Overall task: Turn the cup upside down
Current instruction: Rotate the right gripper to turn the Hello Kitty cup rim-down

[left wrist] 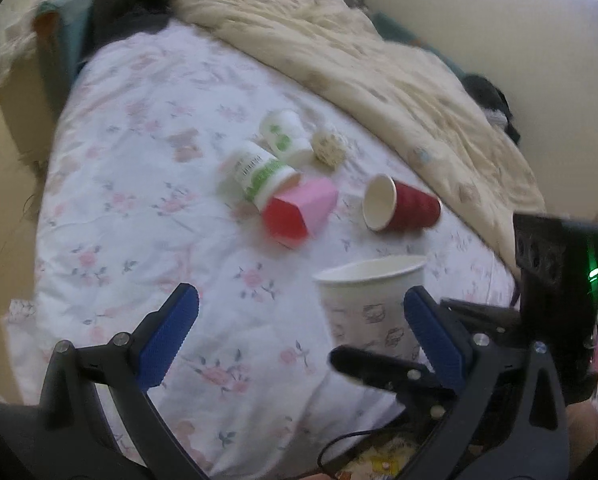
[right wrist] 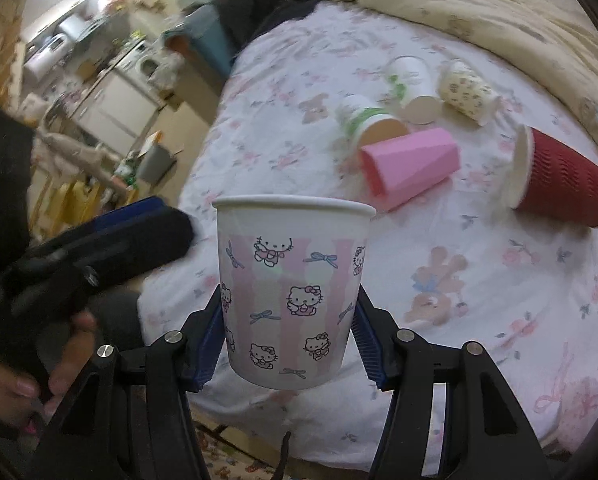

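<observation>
My right gripper (right wrist: pixel 289 312) is shut on a white paper cup with cartoon cat prints (right wrist: pixel 291 296) and holds it upright, mouth up, above the near edge of the bed. The same cup (left wrist: pixel 373 304) shows in the left wrist view, with the right gripper's black fingers (left wrist: pixel 379 364) around its base. My left gripper (left wrist: pixel 299 304) is open and empty, its blue pads wide apart, just left of the cup. The left gripper (right wrist: pixel 99 240) shows blurred at the left of the right wrist view.
Several cups lie on their sides on the floral bedsheet (left wrist: pixel 139 200): a red ribbed cup (right wrist: pixel 559 176), a pink faceted cup (right wrist: pixel 411 164), two white-and-green cups (right wrist: pixel 363 120) and a flower-print cup (right wrist: pixel 465 92). A beige blanket (left wrist: pixel 359 60) is bunched along the far side.
</observation>
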`<state>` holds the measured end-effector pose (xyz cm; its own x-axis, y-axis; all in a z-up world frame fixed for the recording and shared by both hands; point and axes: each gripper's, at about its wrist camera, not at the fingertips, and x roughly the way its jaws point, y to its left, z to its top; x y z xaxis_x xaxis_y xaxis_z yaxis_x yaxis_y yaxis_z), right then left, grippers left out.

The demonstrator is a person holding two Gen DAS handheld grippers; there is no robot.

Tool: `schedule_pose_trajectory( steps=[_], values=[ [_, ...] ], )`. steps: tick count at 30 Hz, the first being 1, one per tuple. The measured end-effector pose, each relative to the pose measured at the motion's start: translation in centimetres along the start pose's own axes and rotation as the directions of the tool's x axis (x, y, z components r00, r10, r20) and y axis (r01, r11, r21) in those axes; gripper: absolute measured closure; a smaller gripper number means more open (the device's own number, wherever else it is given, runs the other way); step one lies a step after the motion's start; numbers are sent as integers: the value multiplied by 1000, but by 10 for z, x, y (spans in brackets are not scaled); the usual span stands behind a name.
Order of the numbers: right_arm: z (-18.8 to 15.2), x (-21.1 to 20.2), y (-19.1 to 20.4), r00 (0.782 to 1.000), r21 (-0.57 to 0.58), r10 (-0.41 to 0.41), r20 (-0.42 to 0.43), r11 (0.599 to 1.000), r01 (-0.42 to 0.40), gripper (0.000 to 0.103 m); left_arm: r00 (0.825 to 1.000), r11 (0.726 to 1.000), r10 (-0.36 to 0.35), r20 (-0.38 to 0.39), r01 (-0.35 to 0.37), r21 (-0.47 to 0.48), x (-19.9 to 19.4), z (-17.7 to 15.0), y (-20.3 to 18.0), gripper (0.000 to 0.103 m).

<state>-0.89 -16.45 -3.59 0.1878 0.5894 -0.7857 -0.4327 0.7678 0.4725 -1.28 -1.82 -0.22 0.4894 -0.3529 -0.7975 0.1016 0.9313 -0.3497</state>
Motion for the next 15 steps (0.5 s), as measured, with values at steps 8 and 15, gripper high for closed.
schedule_pose_trajectory(
  steps=[8, 15],
  values=[
    [-3, -3, 9, 1000, -47, 5, 17, 999, -5, 44, 1000, 994, 12, -5, -13, -106, 0, 1, 22, 1],
    [-4, -1, 9, 1000, -56, -22, 11, 998, 23, 45, 999, 989, 32, -31, -36, -143, 3, 0, 31, 2]
  ],
)
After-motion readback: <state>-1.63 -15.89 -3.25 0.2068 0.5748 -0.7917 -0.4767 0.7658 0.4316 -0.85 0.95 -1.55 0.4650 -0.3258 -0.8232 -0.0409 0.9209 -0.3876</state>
